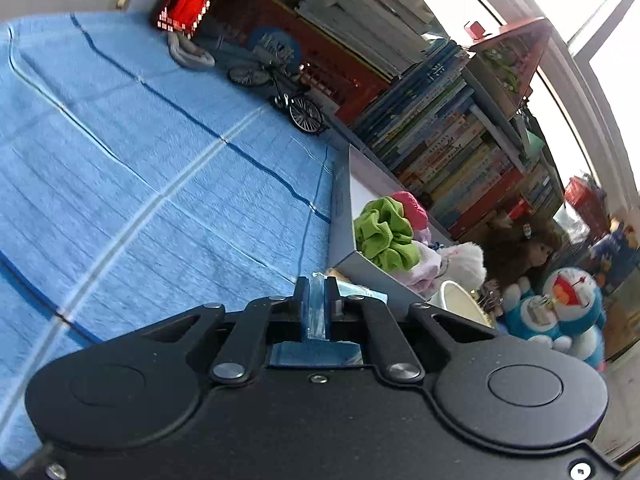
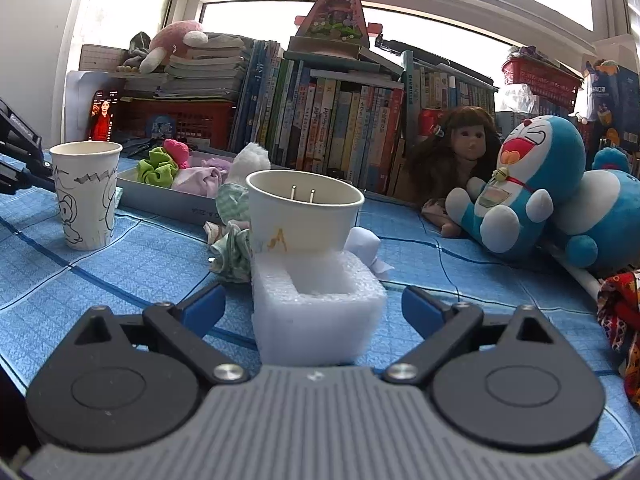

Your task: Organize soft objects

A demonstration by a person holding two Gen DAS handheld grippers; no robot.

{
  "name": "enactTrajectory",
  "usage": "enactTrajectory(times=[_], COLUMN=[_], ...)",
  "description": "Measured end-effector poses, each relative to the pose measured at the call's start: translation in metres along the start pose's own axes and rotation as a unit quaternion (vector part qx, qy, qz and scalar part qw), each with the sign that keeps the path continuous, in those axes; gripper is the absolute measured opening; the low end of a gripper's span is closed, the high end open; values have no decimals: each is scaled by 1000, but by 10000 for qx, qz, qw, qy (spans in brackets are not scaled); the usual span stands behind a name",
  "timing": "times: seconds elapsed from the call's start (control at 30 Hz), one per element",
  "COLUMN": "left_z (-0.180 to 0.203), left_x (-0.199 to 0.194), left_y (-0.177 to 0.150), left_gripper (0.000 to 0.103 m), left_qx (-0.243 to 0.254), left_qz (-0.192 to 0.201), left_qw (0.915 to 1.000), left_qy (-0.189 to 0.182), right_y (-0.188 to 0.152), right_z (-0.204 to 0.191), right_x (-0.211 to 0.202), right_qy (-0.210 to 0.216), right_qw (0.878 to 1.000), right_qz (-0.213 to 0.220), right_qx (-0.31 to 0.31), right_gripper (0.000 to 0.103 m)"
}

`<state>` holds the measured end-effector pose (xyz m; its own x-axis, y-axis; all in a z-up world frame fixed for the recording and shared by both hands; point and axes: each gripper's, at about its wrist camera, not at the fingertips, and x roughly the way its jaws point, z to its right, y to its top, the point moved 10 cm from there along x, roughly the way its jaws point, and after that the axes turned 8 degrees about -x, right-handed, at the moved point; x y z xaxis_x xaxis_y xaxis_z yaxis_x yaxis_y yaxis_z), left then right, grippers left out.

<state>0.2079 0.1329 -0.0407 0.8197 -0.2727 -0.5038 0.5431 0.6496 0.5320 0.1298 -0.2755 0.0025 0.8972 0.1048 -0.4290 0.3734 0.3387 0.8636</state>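
Left gripper (image 1: 316, 300) jaws clamp thin blue item; right gripper (image 2: 314, 308) jaws wide around foam block (image 2: 316, 316). Next: close on foam, carry to grey tray (image 2: 160, 196).

The patterned red cloth (image 2: 622, 320) is cut off by the right edge; the book spines (image 2: 340, 120) are unreadable.

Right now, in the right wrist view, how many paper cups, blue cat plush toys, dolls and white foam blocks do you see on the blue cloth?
Paper cups: 2, one with black drawings and one with an orange mark
Blue cat plush toys: 2, one facing the camera, one lying behind it
Dolls: 1, brown-haired
White foam blocks: 1
Total: 6
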Motion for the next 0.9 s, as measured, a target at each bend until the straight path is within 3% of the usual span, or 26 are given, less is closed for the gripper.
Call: enactTrajectory(times=[0.33, 0.53, 0.63, 0.73, 0.77, 0.83, 0.9], left_z=[-6, -13, -13, -11, -9, -3, 6], left_x=[-47, -69, -77, -83, -83, -82, -78], left_y=[-10, -23, -28, -28, -29, -31, -35], left_gripper=[6, 9, 13, 30, 40, 43, 53], left_qx=[1041, 1767, 2174, 2579, 2666, 2873, 3108], left_qz=[240, 200, 366, 637, 688, 739, 740], left_qw=[9937, 9818, 9710, 9566, 9532, 9470, 9406], left_qy=[336, 663, 925, 1198, 1246, 1234, 1151], right_y=[-1, -1, -1, -1, 0, 1, 2], right_z=[0, -3, -4, -5, -6, -6, -6], right_x=[0, 1, 1, 2, 2, 2, 2], right_qy=[10, 42, 52, 58, 63, 70, 45], right_qw=[10000, 10000, 10000, 10000, 10000, 10000, 10000], right_qz=[-6, 19, 18, 26, 33, 44, 47], right_qx=[47, 54, 58, 31, 19, 1, -19], right_gripper=[99, 99, 99, 99, 99, 99, 99])
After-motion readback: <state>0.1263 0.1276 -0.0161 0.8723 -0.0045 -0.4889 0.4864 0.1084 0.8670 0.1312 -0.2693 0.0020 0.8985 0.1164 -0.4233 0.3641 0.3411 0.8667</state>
